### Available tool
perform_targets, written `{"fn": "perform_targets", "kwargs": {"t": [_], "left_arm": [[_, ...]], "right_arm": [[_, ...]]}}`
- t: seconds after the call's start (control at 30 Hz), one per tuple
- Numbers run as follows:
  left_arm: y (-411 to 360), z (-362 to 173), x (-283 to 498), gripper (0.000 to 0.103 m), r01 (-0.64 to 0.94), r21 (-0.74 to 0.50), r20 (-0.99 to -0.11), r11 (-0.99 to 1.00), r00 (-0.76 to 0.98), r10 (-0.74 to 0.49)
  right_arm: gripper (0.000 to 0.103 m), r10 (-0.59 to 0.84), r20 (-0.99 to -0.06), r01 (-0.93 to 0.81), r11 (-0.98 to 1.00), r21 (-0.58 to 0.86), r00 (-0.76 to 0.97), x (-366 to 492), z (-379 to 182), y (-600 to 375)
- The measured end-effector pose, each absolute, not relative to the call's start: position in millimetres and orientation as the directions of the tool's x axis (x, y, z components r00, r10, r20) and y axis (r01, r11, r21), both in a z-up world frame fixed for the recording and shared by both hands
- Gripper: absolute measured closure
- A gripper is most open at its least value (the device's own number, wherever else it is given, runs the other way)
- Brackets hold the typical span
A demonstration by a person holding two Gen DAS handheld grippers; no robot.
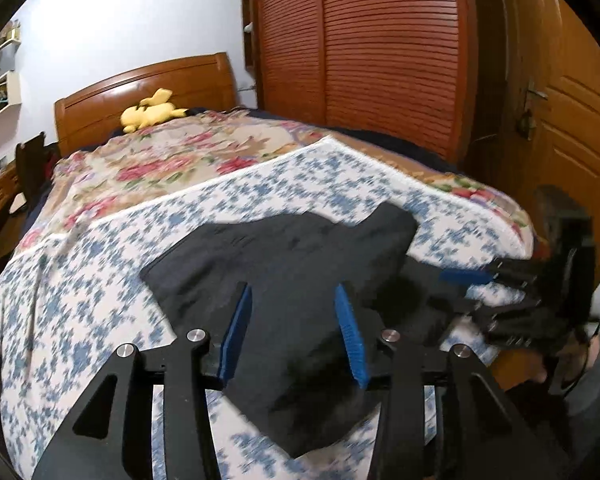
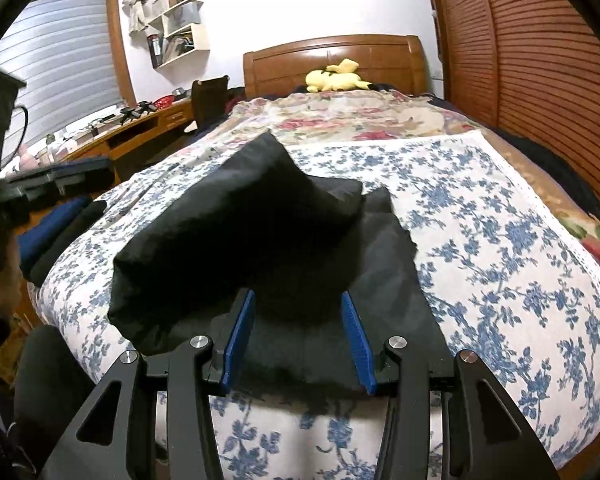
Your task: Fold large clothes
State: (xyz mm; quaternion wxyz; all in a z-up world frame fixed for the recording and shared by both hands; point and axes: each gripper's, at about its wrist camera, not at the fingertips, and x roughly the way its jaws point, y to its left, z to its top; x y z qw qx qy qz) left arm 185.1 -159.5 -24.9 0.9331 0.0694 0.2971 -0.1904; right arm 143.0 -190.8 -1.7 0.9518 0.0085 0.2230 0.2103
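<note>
Bed [image 2: 540, 184] w/ blue-floral sheet [image 2: 500, 240]; black garment [image 2: 236, 240], yellow plush [image 2: 336, 76] atop.

Wooden headboard [image 2: 332, 54], louvred wardrobe [image 1: 380, 52], shuttered window [image 2: 64, 48]

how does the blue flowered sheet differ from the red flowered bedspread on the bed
The blue flowered sheet has small blue sprigs on white; the red flowered bedspread has large red and pink blooms on a beige ground. The sheet lies on top, toward the foot of the bed, and carries the black garment; the bedspread lies underneath and reaches toward the headboard. Both are floral and spread flat.
</note>
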Motion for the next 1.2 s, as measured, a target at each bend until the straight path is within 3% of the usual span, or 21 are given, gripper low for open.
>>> {"fn": "perform_targets", "kwargs": {"t": [0.03, 0.07, 0.13, 0.57, 0.97, 1.07, 1.2], "left_arm": [[-153.1, -29.8, 185.4, 0.048, 0.385, 0.012, -0.586, 0.923, 0.75, -0.306], [-146.1, -34.7, 185.2, 0.032, 0.376, -0.002, -0.59, 0.927, 0.748, -0.304], [-134.2, -42.0, 183.2, 0.023, 0.36, -0.025, -0.585, 0.933, 0.751, -0.306], [-79.0, -81.9, 161.9, 0.023, 0.27, -0.067, -0.612, 0.96, 0.749, -0.253], [-50.1, -92.6, 137.3, 0.023, 0.247, -0.104, -0.597, 0.963, 0.76, -0.259], [-42.6, -92.0, 129.5, 0.023, 0.247, -0.111, -0.589, 0.963, 0.764, -0.264], [-33.9, -91.5, 122.6, 0.023, 0.241, -0.113, -0.579, 0.964, 0.772, -0.261]], "right_arm": [[0.056, 0.406, -0.423, -0.398, 0.911, 0.11, 0.81, 143.9, -2.1, -189.5], [0.056, 0.406, -0.425, -0.399, 0.91, 0.11, 0.809, 144.9, -2.8, -188.5], [0.056, 0.404, -0.433, -0.399, 0.911, 0.105, 0.806, 148.9, -4.9, -185.8], [0.056, 0.398, -0.474, -0.411, 0.908, 0.082, 0.785, 160.9, -11.4, -164.9], [0.056, 0.36, -0.417, -0.386, 0.922, 0.025, 0.834, 130.5, 8.5, -158.5], [0.043, 0.35, -0.396, -0.38, 0.925, 0.003, 0.849, 123.8, 28.3, -161.0], [0.039, 0.348, -0.37, -0.389, 0.92, -0.04, 0.861, 124.2, 63.5, -157.5]]}}
